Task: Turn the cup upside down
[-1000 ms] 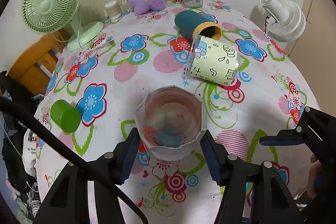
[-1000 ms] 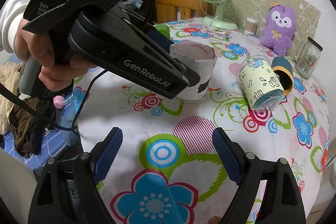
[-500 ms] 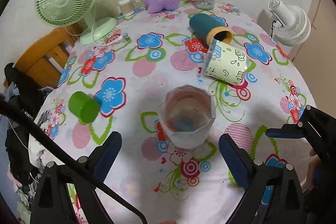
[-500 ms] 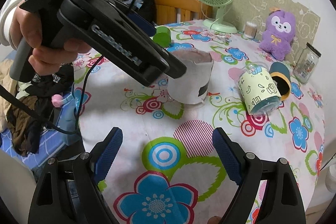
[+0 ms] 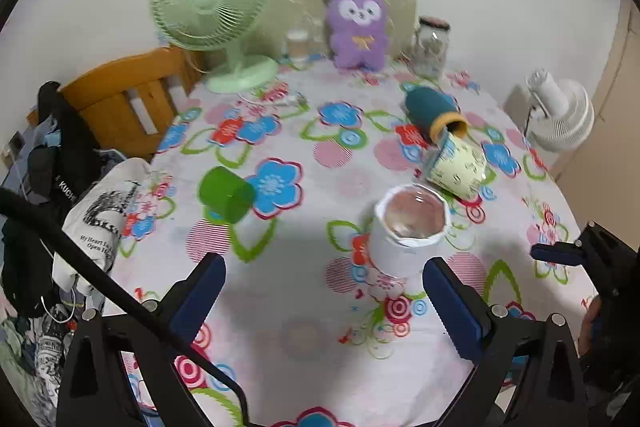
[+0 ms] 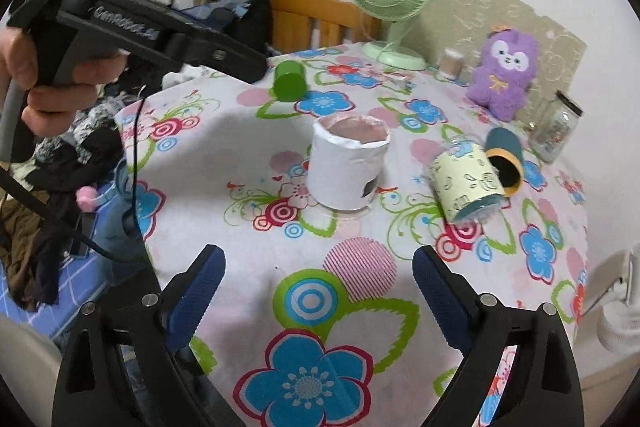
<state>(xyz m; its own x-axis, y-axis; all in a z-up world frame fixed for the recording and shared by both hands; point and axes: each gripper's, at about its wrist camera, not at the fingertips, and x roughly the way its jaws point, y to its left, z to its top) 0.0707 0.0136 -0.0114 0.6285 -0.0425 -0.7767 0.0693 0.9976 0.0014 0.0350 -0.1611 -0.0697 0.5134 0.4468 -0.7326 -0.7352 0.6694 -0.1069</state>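
Left wrist view, first finding:

— Inspector: The white cup [image 5: 410, 235] is recorded standing on its own on the table [image 5: 304, 339], toward the near right edge, with what appears to be a glass base facing up inside a torn paper wrap. One second earlier it was held between the pads of the left gripper [image 5: 324, 301]; half a second earlier the pads were already parted. Now the jaws are spread wide, nothing is held, and the cup lies ahead of the right-hand finger and clear of it.

— Assessor: And the right gripper [image 6: 318, 293]?

— Inspector: Wide open as well, empty, hovering over the near edge, unchanged across the three moments. The cup [image 6: 347, 163] is seen well ahead of it, apart from both tools.

— Assessor: What is concluded for the task?

— Inspector: The release is judged complete and the left tool is being withdrawn. If the upper face is indeed the base, the flip is taken as done; this cannot be confirmed with certainty.

— Assessor: Surroundings?

— Inspector: A yellow patterned cup [image 6: 468, 183] and a teal cup [image 6: 505, 155] lie on their sides just beside each other, further right. A green cup [image 6: 289, 81] lies toward the far left edge.
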